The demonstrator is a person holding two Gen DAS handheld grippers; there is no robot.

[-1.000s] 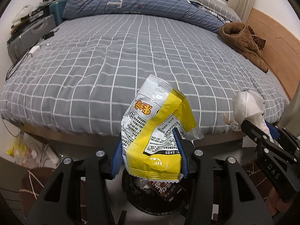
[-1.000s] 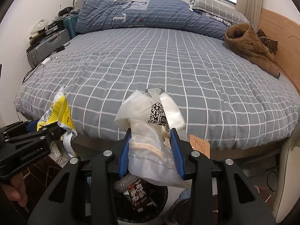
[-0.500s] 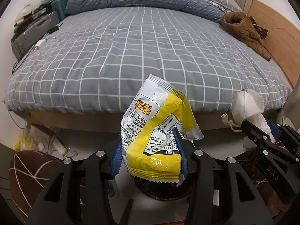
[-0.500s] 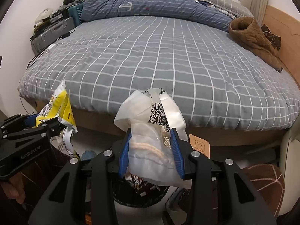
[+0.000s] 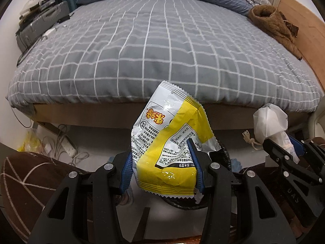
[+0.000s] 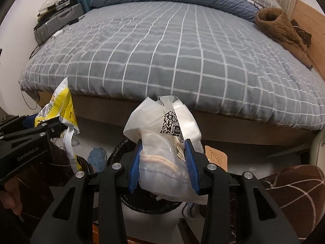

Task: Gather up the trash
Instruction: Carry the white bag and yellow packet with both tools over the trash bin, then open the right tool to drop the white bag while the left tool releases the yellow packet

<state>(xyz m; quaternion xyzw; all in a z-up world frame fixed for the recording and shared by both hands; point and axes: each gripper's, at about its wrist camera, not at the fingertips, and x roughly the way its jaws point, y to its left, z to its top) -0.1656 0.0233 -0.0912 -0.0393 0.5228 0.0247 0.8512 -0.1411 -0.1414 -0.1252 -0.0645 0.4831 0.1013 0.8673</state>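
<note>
Wrappers fill both your grippers. Your left gripper (image 5: 162, 170) is clamped on the yellow-and-white snack bag (image 5: 170, 148), which stands up toward 12 o'clock over the black-lined bin (image 5: 224, 154). Your right gripper (image 6: 163, 167) pinches the white plastic bag (image 6: 164, 134) above the bin's rim (image 6: 119, 146), the grey checked bed (image 6: 182, 50) lying beyond at 12 o'clock.

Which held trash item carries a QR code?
The white plastic bag in the right gripper. The left gripper holds a yellow-and-white snack wrapper with printed text only.
</note>
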